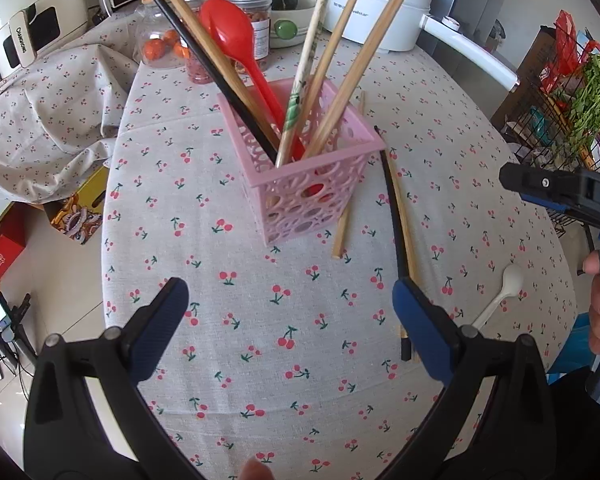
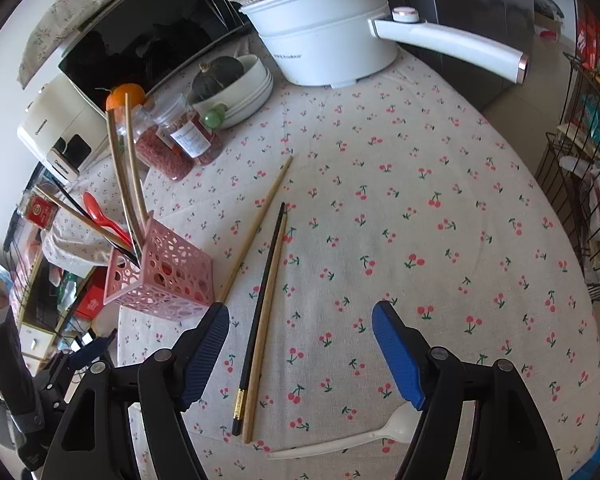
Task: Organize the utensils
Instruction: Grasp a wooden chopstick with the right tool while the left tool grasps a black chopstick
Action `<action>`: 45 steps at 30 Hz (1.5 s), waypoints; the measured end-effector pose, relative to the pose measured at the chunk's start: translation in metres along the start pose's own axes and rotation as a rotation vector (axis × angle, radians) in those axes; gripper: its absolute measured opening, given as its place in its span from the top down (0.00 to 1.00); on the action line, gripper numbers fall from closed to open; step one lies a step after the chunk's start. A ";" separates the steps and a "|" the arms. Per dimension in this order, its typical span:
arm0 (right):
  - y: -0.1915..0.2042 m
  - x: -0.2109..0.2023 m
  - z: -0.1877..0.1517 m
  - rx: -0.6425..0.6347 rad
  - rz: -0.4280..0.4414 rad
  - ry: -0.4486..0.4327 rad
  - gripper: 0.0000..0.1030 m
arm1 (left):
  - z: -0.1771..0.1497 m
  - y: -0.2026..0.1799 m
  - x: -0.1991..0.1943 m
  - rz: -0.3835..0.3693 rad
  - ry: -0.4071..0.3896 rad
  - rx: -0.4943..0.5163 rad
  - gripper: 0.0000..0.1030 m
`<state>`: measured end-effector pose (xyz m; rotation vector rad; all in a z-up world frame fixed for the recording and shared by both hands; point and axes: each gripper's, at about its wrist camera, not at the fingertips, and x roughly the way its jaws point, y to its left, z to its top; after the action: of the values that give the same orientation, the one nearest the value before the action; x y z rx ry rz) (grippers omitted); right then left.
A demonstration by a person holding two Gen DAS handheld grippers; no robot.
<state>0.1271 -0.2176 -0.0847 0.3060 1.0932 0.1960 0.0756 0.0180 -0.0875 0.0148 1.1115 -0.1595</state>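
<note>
The pink perforated utensil holder [image 1: 300,160] stands upright on the cherry-print tabletop [image 1: 260,320], already carrying a red plastic spoon [image 1: 236,40], a black chopstick [image 1: 204,60], a paper-sleeved pair of chopsticks [image 1: 306,76] and several bamboo chopsticks [image 1: 364,64]. They lean against its rim because they are far taller than the holder.

Loose pieces remain on the cloth, so the sorting looks only partly done. One bamboo chopstick [image 2: 256,228] lies just beside the holder, its lower end near the base. A black chopstick [image 2: 260,312] and a bamboo chopstick [image 2: 270,320] lie touching side by side, further out. A white plastic spoon [image 2: 352,436] lies nearest the person, bowl towards the right.

The right gripper [image 2: 300,354] points down over the black-and-bamboo pair with its fingers spread wide and empty; the pair lies between them, nearer the left finger, untouched. This looks like the approach to a pickup of one or both sticks.

The left gripper [image 1: 290,330] hangs in front of the holder, its fingers also wide apart and holding nothing, probably ready to steady the holder.
</note>
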 end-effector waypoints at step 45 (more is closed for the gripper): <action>0.043 0.109 0.009 -0.205 -0.256 0.172 0.92 | -0.006 0.004 0.001 -0.006 0.036 -0.014 0.02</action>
<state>0.1841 -0.1455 -0.1582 -0.0367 1.2600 0.1061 0.0714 0.0227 -0.0913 0.0015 1.1490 -0.1576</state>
